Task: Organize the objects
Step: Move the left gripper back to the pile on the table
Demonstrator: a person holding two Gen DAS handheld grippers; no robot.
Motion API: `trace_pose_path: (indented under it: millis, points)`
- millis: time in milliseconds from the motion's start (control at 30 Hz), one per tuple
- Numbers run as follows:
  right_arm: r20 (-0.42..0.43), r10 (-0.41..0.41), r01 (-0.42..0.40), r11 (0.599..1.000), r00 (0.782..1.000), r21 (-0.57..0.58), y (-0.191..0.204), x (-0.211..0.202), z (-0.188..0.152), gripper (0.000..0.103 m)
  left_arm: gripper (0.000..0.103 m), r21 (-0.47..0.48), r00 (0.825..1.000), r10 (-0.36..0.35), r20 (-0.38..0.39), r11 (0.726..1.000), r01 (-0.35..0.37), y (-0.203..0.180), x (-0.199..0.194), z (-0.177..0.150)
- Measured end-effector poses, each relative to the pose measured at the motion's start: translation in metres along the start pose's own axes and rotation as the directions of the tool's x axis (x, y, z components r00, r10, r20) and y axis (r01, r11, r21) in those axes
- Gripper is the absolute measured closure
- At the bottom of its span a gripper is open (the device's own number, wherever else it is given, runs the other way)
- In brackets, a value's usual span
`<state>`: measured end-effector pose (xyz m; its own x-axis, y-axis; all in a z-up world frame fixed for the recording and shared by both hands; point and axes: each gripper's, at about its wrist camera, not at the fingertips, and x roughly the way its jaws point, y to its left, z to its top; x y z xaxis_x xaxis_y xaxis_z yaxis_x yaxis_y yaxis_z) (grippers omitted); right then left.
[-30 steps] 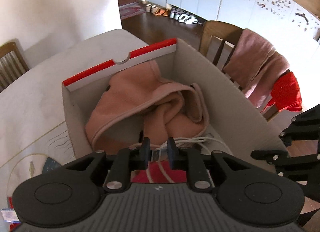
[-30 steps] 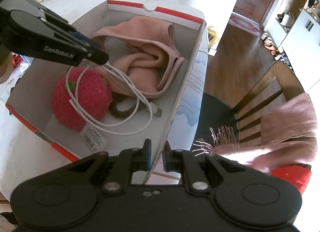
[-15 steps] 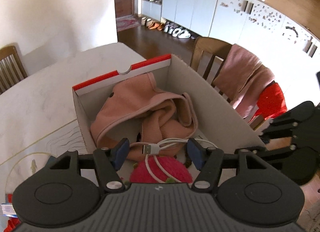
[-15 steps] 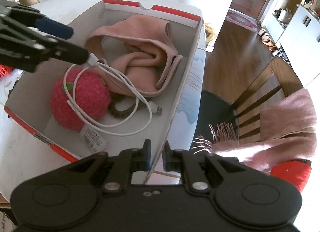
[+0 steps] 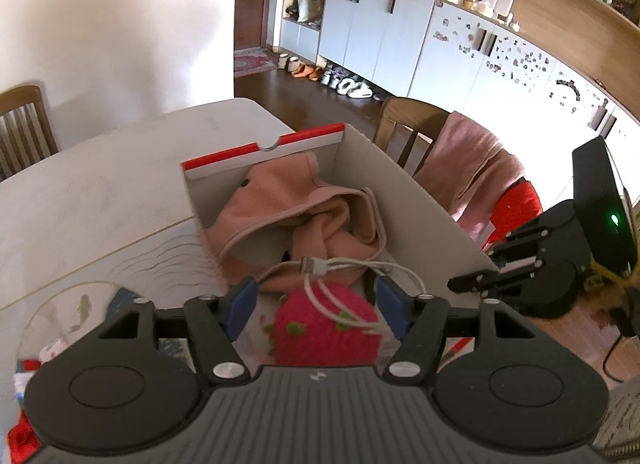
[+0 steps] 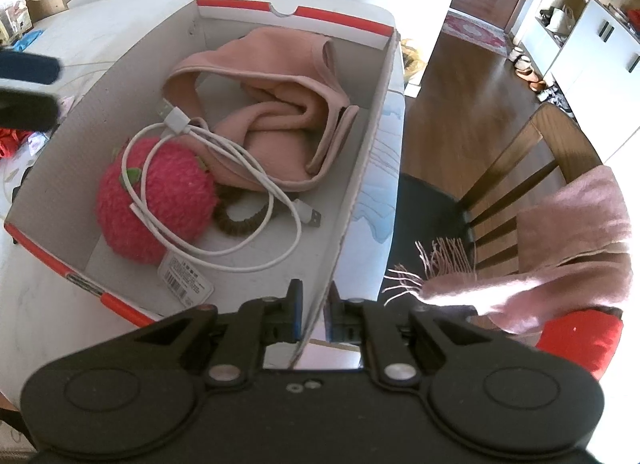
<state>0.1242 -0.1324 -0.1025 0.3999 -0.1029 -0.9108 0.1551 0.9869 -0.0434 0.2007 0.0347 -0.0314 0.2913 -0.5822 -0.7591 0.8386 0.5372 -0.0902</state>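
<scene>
cable [image 6: 224,168] lies on plush ball [image 6: 156,204] in box [image 6: 360,168].

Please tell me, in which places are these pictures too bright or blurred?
Right wrist view: sunlight washes out the table behind the box; the left gripper is blurred. Left wrist view: the cabinets glare, and straight lines bend.

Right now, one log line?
left gripper: open, just released white cable | right gripper: shut on box wall | cable in box
</scene>
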Motion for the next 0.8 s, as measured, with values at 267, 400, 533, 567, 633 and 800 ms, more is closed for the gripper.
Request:
trace_pose_path:
  millis: [267, 400, 533, 567, 633, 800]
  points:
    - [-0.01, 0.0, 0.0, 1.0, 1.0, 0.01, 0.0, 0.001, 0.0, 0.094, 0.027, -0.08, 0.997, 0.075, 0.026, 0.994, -0.073, 0.035, -0.04, -0.036]
    - [-0.018, -0.008, 0.008, 1.0, 1.0, 0.006, 0.002, 0.002, 0.002, 0.093, 0.017, -0.119, 0.99, 0.138, 0.011, 0.984, -0.136, 0.057, -0.052, -0.061]
    - [-0.027, -0.015, 0.015, 1.0, 1.0, -0.001, 0.004, 0.004, 0.003, 0.093, 0.013, -0.175, 0.983, 0.182, -0.019, 0.968, -0.182, 0.077, -0.053, -0.085]
    - [-0.03, -0.017, 0.017, 1.0, 0.999, 0.0, 0.004, 0.005, 0.004, 0.093, 0.007, -0.183, 0.981, 0.193, -0.025, 0.964, -0.194, 0.081, -0.052, -0.091]
    - [-0.034, -0.02, 0.02, 1.0, 0.999, 0.002, 0.004, 0.005, 0.004, 0.093, 0.0, -0.197, 0.978, 0.207, -0.037, 0.958, -0.211, 0.087, -0.048, -0.103]
    - [-0.039, -0.027, 0.027, 1.0, 0.999, 0.003, 0.005, 0.005, 0.004, 0.093, 0.0, -0.211, 0.973, 0.218, -0.077, 0.95, -0.23, 0.099, -0.029, -0.127]
